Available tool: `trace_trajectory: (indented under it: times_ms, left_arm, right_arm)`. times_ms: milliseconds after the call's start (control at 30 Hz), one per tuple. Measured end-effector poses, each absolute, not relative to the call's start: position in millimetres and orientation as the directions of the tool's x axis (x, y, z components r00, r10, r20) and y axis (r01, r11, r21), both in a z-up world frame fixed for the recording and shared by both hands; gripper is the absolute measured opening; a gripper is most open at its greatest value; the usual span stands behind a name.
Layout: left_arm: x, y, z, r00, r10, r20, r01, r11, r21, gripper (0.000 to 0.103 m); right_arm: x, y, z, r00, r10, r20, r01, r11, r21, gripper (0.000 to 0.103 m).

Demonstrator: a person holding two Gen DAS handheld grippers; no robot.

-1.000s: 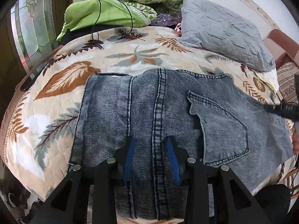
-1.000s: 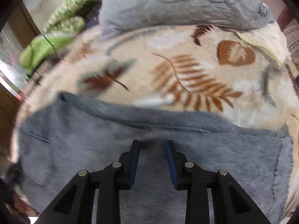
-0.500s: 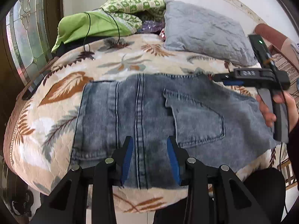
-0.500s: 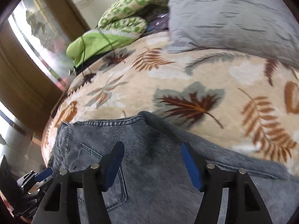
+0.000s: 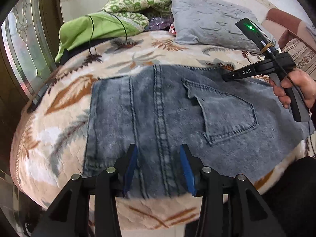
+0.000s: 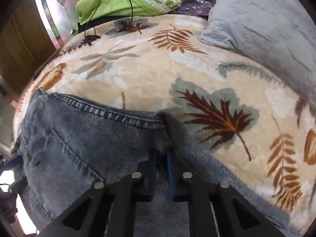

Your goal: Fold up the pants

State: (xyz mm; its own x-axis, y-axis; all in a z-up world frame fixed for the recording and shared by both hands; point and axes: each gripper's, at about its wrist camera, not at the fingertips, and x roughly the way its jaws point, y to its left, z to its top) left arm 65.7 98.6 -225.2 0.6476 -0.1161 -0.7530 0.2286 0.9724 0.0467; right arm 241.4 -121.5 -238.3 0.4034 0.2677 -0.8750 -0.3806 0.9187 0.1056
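Grey-blue denim pants (image 5: 167, 108) lie flat on the leaf-print blanket (image 5: 59, 128), back pocket (image 5: 227, 114) up. My left gripper (image 5: 159, 165) hovers over their near edge by the centre seam. Its jaws are opening, with the cloth lying under them and not pinched. A hand (image 5: 296, 86) holds my right gripper (image 5: 225, 77) at the pants' far right edge. In the right wrist view that gripper (image 6: 161, 158) is shut on a raised fold of the pants (image 6: 88, 138) beside the stitched hem (image 6: 110, 112).
A grey pillow (image 5: 213, 25) and green bedding (image 5: 94, 27) with a black cable (image 5: 90, 39) lie at the back of the bed. A glass-panelled door (image 5: 23, 49) stands to the left. The bed's front edge is just below the pants, by a dark-clothed leg (image 5: 292, 187).
My right gripper opened wide, swung left along the pants' far edge, then shut on a fold there. My left gripper's jaws widened a little and it shifted slightly over the near edge.
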Motion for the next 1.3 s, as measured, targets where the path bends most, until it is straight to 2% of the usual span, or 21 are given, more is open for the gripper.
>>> trace_trajectory:
  times_ms: [33, 167, 267, 400, 567, 767, 933, 1067, 1200, 1300]
  left_arm:
    - [69.6, 100.0, -226.2, 0.652, -0.109, -0.75, 0.223, 0.973, 0.053, 0.045]
    - [87.3, 109.5, -231.2, 0.642, -0.124, -0.757, 0.215, 0.976, 0.022, 0.059]
    - [92.3, 109.6, -233.9, 0.652, -0.107, -0.751, 0.208, 0.977, 0.042, 0.068]
    - [91.7, 109.6, -228.1, 0.632, -0.093, -0.77, 0.182, 0.983, 0.031, 0.068]
    - [71.2, 105.9, -207.1, 0.654, -0.104, -0.749, 0.175, 0.984, 0.016, 0.067]
    - [50.2, 70.1, -187.7, 0.672, -0.177, -0.719, 0.267, 0.964, 0.013, 0.068]
    - [57.0, 44.3, -205.8, 0.603, -0.166, -0.781, 0.293, 0.956, 0.023, 0.068]
    - [63.9, 34.5, -225.5, 0.555, -0.098, -0.826, 0.274, 0.959, 0.071, 0.068]
    - [63.4, 32.2, -228.8, 0.547, -0.079, -0.833, 0.266, 0.96, 0.084, 0.068]
    - [66.3, 29.9, -232.1, 0.537, -0.056, -0.842, 0.259, 0.96, 0.101, 0.071]
  right_arm:
    - [245.8, -120.6, -239.4, 0.403, 0.256, -0.879, -0.37, 0.924, 0.1, 0.004]
    - [258.7, -115.2, -241.4, 0.396, 0.225, -0.89, -0.347, 0.934, 0.082, 0.003]
    - [269.3, -112.0, -243.9, 0.406, 0.194, -0.893, -0.311, 0.948, 0.065, 0.002]
    - [273.1, -115.1, -243.0, 0.424, 0.208, -0.882, -0.251, 0.962, 0.106, 0.002]
    - [244.6, -150.7, -213.4, 0.488, 0.32, -0.812, -0.156, 0.947, 0.28, 0.004]
    - [187.2, -220.1, -192.2, 0.535, 0.309, -0.786, -0.065, 0.943, 0.326, 0.004]
    - [136.6, -297.9, -207.0, 0.52, 0.266, -0.812, 0.073, 0.933, 0.352, 0.004]
    - [105.6, -358.9, -225.0, 0.53, 0.255, -0.809, 0.206, 0.887, 0.414, 0.004]
    - [102.6, -395.5, -244.4, 0.51, 0.224, -0.83, 0.315, 0.85, 0.423, 0.004]
    - [116.2, -402.5, -259.5, 0.49, 0.195, -0.85, 0.334, 0.858, 0.39, 0.004]
